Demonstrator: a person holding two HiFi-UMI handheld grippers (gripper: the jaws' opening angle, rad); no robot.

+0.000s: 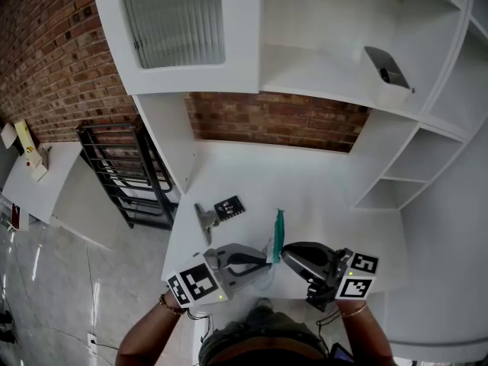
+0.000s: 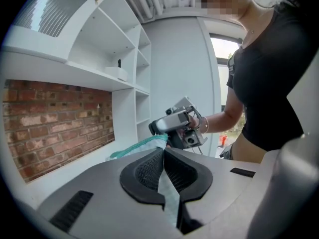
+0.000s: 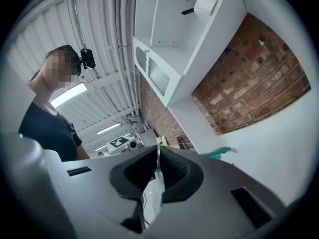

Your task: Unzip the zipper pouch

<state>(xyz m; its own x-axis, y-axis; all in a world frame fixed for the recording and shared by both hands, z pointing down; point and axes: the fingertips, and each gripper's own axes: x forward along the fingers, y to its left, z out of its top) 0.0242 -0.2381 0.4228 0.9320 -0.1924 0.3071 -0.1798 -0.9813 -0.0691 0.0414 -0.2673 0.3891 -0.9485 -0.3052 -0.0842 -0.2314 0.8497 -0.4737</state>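
A teal and clear zipper pouch (image 1: 279, 227) is held up over the front of the white table (image 1: 305, 181), between my two grippers. My left gripper (image 1: 267, 261) is shut on its near end. In the left gripper view the thin pouch fabric (image 2: 142, 144) runs out from between the pressed pads of that gripper (image 2: 163, 151). My right gripper (image 1: 285, 254) faces it from the right, its jaws closed on a thin pale strip of the pouch (image 3: 219, 151) at the pads (image 3: 158, 151). I cannot tell whether that strip is the zipper pull.
A small black marker card (image 1: 229, 208) and a grey metal bracket (image 1: 204, 223) lie on the table left of the pouch. A black wire rack (image 1: 126, 178) stands beside the table's left edge. White shelves (image 1: 396, 181) rise at the right, with a box (image 1: 387, 71) on an upper shelf.
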